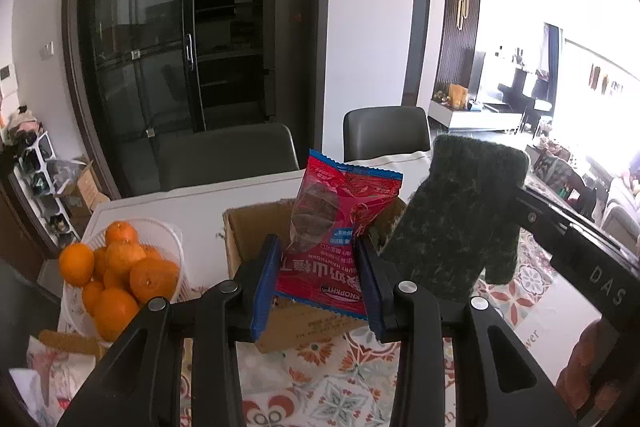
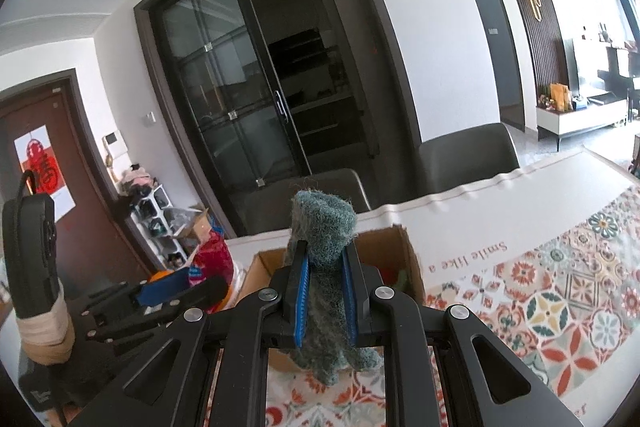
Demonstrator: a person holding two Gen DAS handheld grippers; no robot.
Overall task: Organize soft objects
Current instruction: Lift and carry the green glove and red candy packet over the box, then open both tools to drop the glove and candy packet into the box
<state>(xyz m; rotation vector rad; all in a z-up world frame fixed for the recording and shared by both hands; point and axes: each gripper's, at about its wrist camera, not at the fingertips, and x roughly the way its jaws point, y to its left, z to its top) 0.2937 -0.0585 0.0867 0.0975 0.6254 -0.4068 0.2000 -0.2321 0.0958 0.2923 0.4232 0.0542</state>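
We see the left gripper point(image 1: 316, 279) clamped on a red snack packet point(image 1: 340, 227) — blue pads point(image 1: 264, 287) pressing both lower edges, jaws only partly apart, the packet standing up between them with its print upside down. It is held above the open cardboard box point(image 1: 256, 231), not inside.

The right gripper point(image 2: 325, 285) is closed tight on a dark green knitted glove point(image 2: 324, 235). The cuff sticks up past the fingertips, the rest hangs below the jaws. In the left wrist view the same glove point(image 1: 456, 215) shows just right of the packet, close beside it; we cannot tell if they touch. It also hangs over the box point(image 2: 404, 251), near the front wall.

The box sits on a table with a patterned cloth point(image 2: 560, 291) printed with flower tiles. Something red and green lies in the box's right corner — too small to name.

Left of the box we have a white basket point(image 1: 164, 231) heaped with oranges point(image 1: 120, 267). Two dark chairs point(image 1: 384, 131) stand at the far edge of the table, in front of a dark glass sliding door point(image 1: 168, 39).

In the right wrist view the left gripper point(image 2: 180, 287) is at lower left, with a taped handle point(image 2: 44, 331) beside it.
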